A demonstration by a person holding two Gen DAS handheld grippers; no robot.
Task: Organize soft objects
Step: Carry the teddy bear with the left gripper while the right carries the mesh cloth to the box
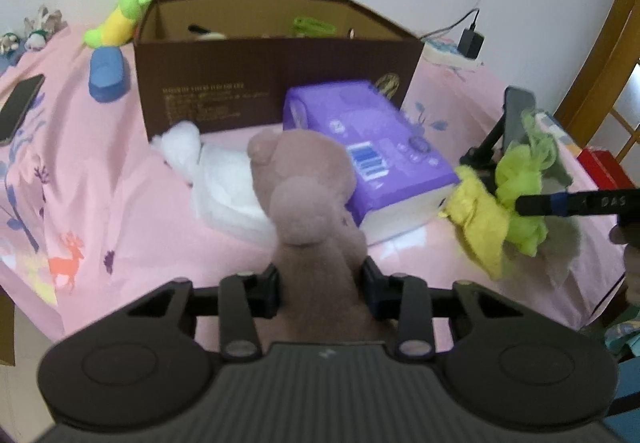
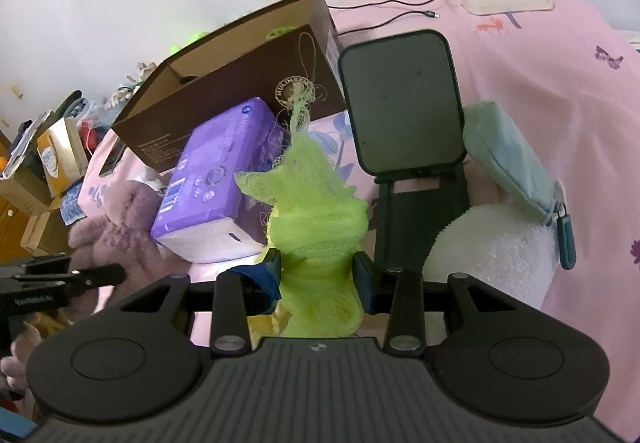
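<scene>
My left gripper is shut on the lower body of a mauve plush bear, which stands up between the jaws above the pink bedsheet. Behind it lies a white soft toy, then an open brown cardboard box with a few items inside. My right gripper is shut on a lime green mesh sponge. A yellow cloth hangs with the sponge in the left wrist view. The bear and the left gripper's finger show at the right wrist view's left.
A purple tissue pack leans against the box. A black phone stand, a white fluffy item and a pale blue pouch sit to the right. A green-yellow plush, a blue object and a phone lie left.
</scene>
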